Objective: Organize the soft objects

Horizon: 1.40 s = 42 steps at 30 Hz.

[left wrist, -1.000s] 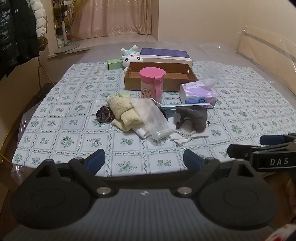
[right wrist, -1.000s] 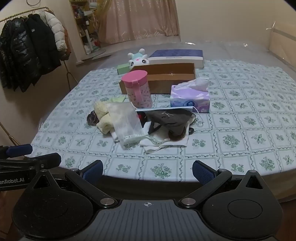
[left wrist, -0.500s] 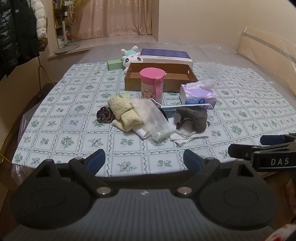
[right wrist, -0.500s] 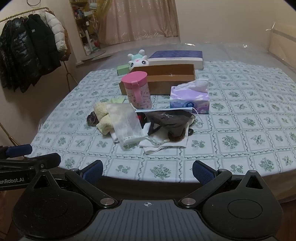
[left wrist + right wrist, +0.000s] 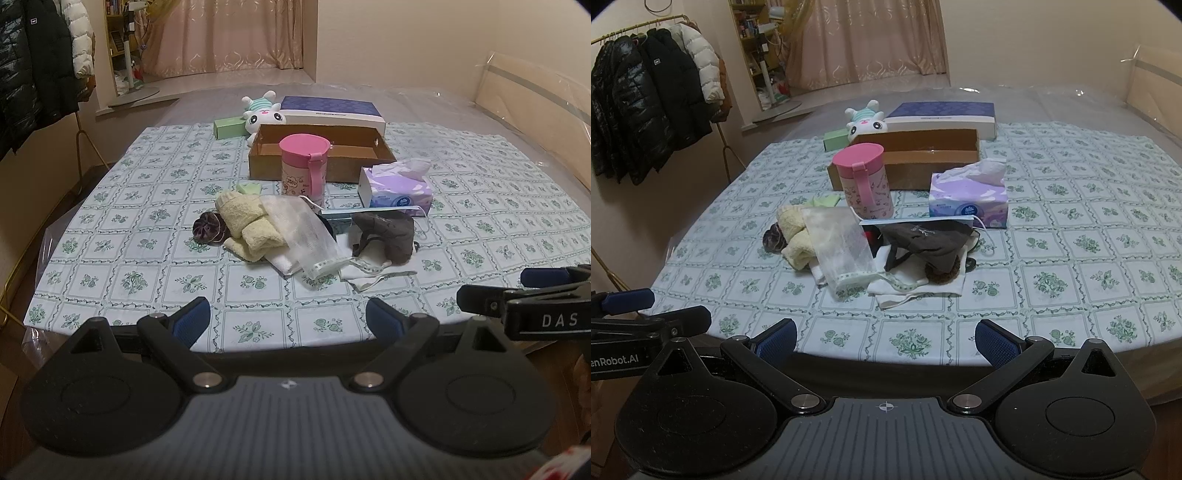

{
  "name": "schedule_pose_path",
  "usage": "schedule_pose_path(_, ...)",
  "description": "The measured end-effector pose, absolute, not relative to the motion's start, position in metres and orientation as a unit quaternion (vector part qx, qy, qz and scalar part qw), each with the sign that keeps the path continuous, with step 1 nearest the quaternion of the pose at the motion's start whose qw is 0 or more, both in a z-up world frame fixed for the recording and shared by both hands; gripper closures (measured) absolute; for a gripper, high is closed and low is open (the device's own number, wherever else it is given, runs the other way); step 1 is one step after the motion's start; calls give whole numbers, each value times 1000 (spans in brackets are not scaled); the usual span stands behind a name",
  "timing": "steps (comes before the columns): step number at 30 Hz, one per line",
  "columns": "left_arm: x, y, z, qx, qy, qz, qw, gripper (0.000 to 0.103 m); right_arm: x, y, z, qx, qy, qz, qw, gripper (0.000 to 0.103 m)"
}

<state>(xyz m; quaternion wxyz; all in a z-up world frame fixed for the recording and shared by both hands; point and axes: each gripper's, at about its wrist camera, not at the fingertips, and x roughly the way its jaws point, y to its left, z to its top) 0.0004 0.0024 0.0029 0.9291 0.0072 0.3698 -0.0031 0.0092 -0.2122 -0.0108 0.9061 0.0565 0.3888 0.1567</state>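
Well ahead of both grippers, mid-cloth, lies the heap of soft things: pale yellow rolled towel (image 5: 248, 226), translucent white mesh pouch (image 5: 299, 236), dark grey-brown cloth (image 5: 929, 240). Left gripper (image 5: 288, 320) and right gripper (image 5: 885, 339) hover at the near table edge, jaws spread, empty. Judged: sorting not begun; next, reach forward for one piece, likely bound for the open brown cardboard box (image 5: 317, 155) beyond.

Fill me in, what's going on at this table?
A person holds a two-finger gripper in each hand, and both are open and empty at the near edge of the floral tablecloth: left gripper, right gripper. Nothing is picked up yet. The soft pile sits mid-table: yellow towel, white mesh bag, dark brown cloth. Behind it stand a pink cup, a tissue box and an open cardboard box.
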Motion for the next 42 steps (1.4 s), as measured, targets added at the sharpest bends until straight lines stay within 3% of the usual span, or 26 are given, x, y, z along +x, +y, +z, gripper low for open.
schedule_pose_path(42, 0, 3, 3, 7, 371, -3, 929, 13, 11, -213, -11, 57, 387, 156, 907, 1)
